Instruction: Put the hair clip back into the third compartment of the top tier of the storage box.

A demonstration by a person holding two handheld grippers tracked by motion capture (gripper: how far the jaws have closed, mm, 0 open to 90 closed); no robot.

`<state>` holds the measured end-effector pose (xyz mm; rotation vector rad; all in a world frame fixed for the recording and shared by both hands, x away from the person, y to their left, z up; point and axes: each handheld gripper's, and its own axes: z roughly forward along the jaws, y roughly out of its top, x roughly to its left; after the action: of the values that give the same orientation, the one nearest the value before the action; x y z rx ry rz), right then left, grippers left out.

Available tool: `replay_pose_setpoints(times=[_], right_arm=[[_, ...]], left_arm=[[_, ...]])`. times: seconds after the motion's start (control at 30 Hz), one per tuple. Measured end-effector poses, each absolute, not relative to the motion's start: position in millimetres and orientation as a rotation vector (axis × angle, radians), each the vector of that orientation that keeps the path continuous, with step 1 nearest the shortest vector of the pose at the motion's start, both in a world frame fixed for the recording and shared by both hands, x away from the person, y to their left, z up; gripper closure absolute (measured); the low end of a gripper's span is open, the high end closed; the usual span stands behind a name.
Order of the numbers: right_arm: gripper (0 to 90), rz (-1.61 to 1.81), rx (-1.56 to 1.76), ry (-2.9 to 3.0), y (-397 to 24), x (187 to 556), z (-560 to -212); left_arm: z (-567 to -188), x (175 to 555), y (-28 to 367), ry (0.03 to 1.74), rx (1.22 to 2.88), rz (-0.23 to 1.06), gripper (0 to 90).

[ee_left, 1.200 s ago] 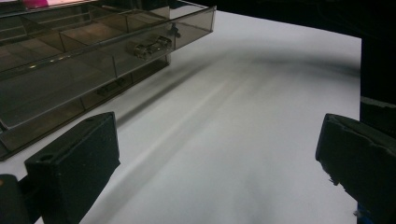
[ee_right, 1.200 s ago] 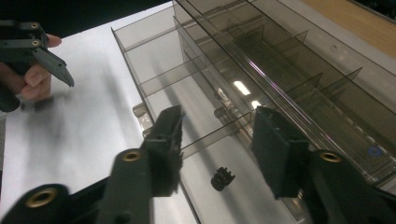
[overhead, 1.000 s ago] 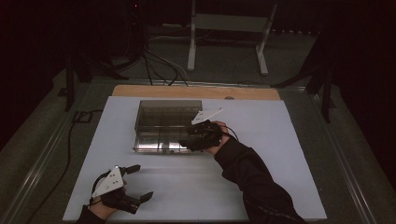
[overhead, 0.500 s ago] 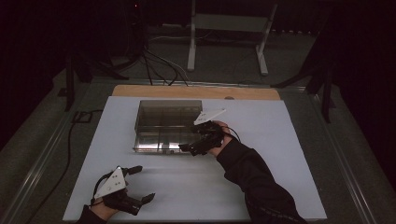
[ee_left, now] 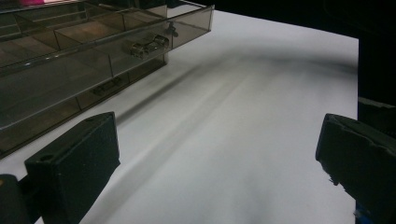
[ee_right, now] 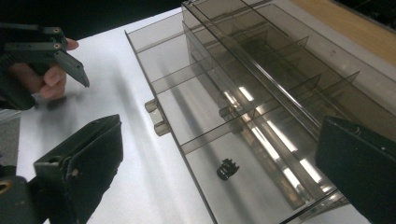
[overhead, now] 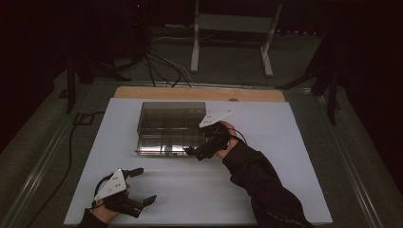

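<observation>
Over the near corner compartment of the smoky transparent plastic organizer box, the right gripper is hanging with jaws just opened wide and nothing between them above a small black ridged part, and should be lifting straight clear of the dividers.

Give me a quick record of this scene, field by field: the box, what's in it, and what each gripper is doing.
surface: white table top
box: clear smoky compartment box, lid open, dividers inside
contents: one small black part in a near compartment
right gripper: at the box's front right corner, jaws have just been opening, wide apart now, nothing between them
left gripper: near the table's front left, jaws open, nothing between them
latch: clasp on the box's front wall
</observation>
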<state>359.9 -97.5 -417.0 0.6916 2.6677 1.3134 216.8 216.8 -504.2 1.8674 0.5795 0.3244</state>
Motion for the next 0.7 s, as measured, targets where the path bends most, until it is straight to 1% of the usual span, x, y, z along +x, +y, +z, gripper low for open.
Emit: replay_pose_setpoints(times=[0.7], right_arm=[[0.9,1.402,0.737,2.650,-110.7,354.9,-407.1]], left_arm=[[-503.4,216.0,216.8,0.574,1.870,0.327,0.6]])
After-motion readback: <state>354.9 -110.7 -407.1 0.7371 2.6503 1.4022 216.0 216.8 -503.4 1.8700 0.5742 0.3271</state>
